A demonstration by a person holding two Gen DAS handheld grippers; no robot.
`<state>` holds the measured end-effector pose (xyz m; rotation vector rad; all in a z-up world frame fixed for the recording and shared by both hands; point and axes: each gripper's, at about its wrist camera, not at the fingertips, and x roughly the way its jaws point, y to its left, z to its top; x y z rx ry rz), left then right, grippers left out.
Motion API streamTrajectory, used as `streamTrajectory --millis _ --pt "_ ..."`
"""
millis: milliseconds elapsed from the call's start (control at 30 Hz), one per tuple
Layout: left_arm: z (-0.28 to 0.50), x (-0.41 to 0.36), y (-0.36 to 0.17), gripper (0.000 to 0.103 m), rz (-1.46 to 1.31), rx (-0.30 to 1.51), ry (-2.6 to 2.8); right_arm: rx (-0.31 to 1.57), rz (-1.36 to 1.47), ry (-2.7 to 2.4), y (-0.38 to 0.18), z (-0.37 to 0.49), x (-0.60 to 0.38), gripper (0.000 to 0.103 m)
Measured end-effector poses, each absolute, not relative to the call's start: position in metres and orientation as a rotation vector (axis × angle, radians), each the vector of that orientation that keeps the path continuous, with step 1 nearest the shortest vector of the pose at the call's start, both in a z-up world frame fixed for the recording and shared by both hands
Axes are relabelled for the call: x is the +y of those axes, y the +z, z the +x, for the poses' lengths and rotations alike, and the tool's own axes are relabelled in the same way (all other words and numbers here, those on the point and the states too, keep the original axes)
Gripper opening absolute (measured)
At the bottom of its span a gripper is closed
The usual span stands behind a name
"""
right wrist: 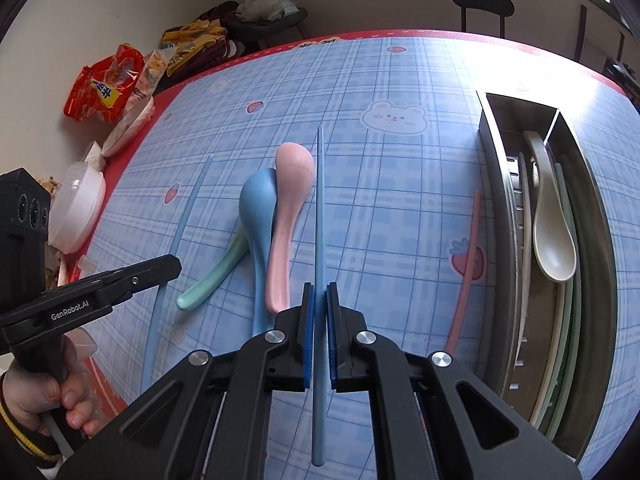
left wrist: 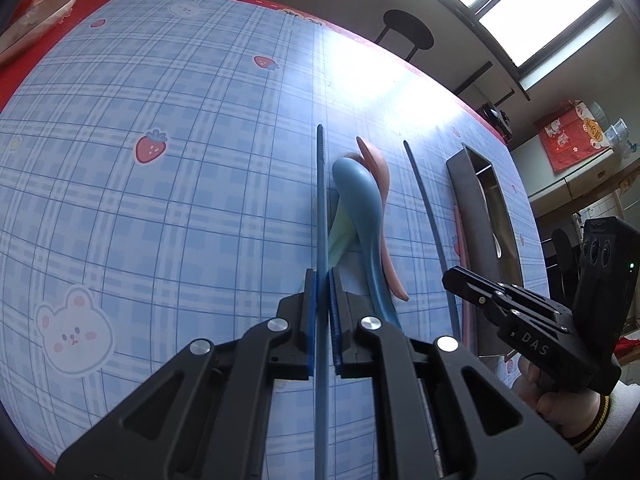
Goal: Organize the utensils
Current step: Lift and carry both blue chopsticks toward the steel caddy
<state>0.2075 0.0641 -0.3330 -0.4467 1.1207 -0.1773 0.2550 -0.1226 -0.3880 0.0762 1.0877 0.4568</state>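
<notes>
Left gripper (left wrist: pixel 322 280): narrow, pads pinched on the left chopstick (left wrist: pixel 320 200), blue, running straight ahead over the table (right wrist: pixel 400 220). Right gripper (right wrist: pixel 319 292): narrow too, clamped on the right chopstick (right wrist: pixel 319 200), pale blue, pointing toward the far edge. Cannot tell whether either stick rests on the cloth or sits just above it.

Between the two sticks, mid-table: three spoons in a heap. Blue spoon (right wrist: pixel 258 204) and pink spoon (right wrist: pixel 286 208) side by side and touching, bowls toward the far edge; green spoon (right wrist: pixel 212 276) crossing under the blue one, handle angled to the near left.

Along the right edge: metal tray (right wrist: pixel 500 184), holding a beige spoon (right wrist: pixel 554 240) with its bowl toward the near end, plus green and beige chopsticks lengthwise. Just beside the tray's left wall, flat on the cloth: pink chopstick (right wrist: pixel 466 272).

At the far left corner: snack bags (right wrist: pixel 106 84) and a white lidded bowl (right wrist: pixel 78 208).
</notes>
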Motion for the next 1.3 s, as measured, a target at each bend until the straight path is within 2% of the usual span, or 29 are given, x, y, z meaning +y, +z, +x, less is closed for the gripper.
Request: streamTrajectory --millis 767,1300 --pt "0.191 0.017 -0.291 0.010 -0.384 1.097 -0.351 0.995 0.209 0.358 -0.363 0.209 -0.179 0.006" --pt "0.217 -0.043 -0.230 0.010 -0.357 1.082 -0.557 0.862 0.309 0.245 -0.333 0.211 -0.252 0.006"
